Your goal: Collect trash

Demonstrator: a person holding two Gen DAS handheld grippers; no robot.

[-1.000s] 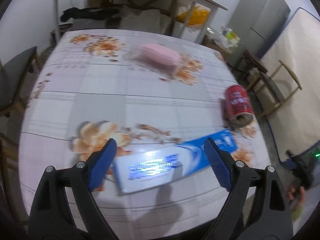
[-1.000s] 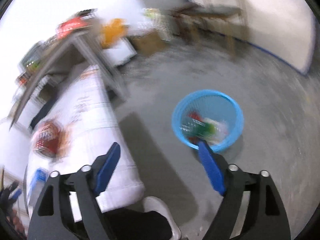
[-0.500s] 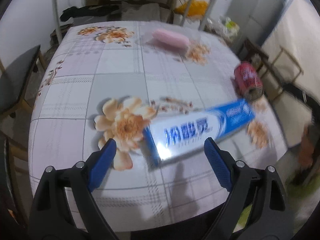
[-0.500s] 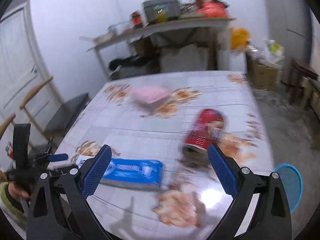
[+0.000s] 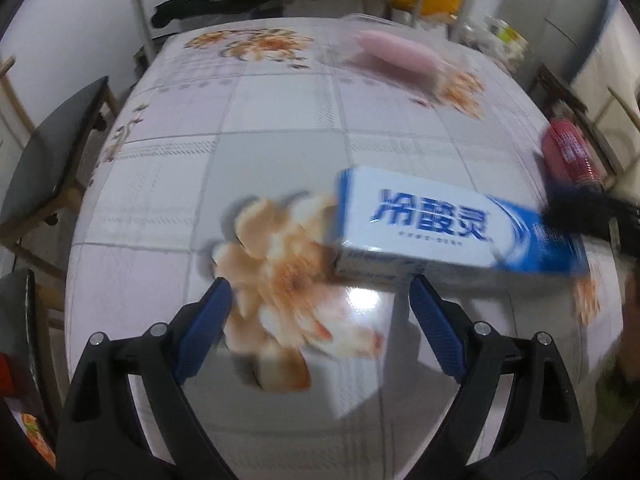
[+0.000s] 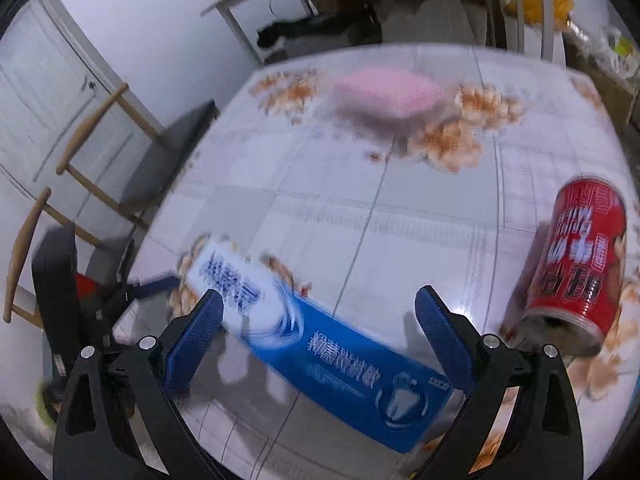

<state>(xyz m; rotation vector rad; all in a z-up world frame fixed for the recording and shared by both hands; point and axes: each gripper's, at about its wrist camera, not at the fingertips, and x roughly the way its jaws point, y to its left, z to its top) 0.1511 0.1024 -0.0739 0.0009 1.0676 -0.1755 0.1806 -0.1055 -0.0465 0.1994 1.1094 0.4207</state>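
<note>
A blue and white toothpaste box (image 5: 440, 228) lies flat on the flowered table. My left gripper (image 5: 318, 292) hangs open low over the table, with the box's white end just beyond its right finger. My right gripper (image 6: 320, 300) is open over the same box (image 6: 328, 344), which runs slantwise under and between its fingers without touching the pads. A red can (image 6: 580, 264) lies on its side to the right of that gripper, also seen as the can (image 5: 568, 152) at the table's right edge. A pink pack (image 6: 388, 94) sits farther back.
The left gripper (image 6: 132, 288) shows at the table's left edge in the right wrist view. A dark-seated chair (image 6: 168, 160) stands beside the table there, another chair (image 5: 52, 152) on the left. A shelf table with clutter stands behind.
The right gripper swung from the blue basket on the floor to the table and now hovers over the toothpaste box. The left gripper sank closer to the table, and the box shifted right in its view.
</note>
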